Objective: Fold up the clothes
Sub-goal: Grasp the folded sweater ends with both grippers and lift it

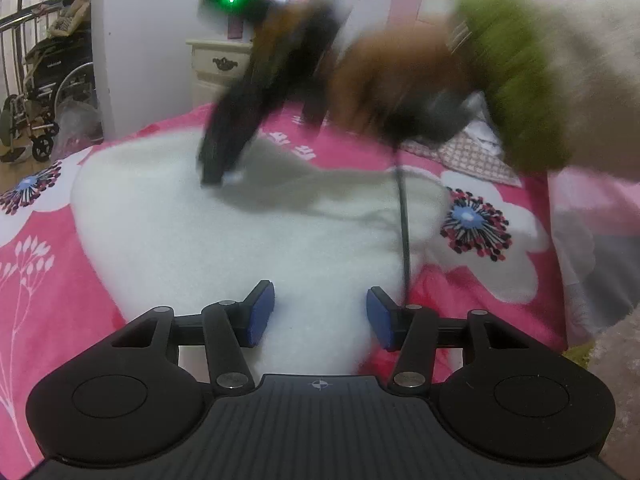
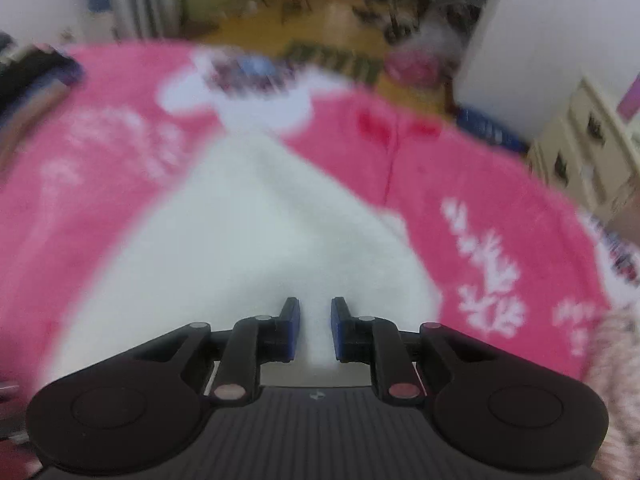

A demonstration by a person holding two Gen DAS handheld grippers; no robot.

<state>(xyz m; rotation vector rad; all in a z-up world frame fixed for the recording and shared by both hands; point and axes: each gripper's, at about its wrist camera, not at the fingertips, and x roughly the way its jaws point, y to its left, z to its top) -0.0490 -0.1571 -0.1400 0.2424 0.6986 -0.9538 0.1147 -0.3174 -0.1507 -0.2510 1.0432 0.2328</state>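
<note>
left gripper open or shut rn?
Open. The left gripper has a wide gap between its blue pads, with only the white garment showing through; nothing is clamped between them.

- Pink bedspread (image 1: 100, 264), printed with white flowers and twigs; covers the bed.
- Wheelchair (image 1: 48, 92), folded, on the floor left of the bed.
- White nightstand (image 1: 216, 68), dark drawer handle, against the wall behind the bed.
- Checked cloth (image 1: 476, 158), lying on the bedspread at the far right.
- Cream drawers (image 2: 588, 144), right of the bed.
</note>
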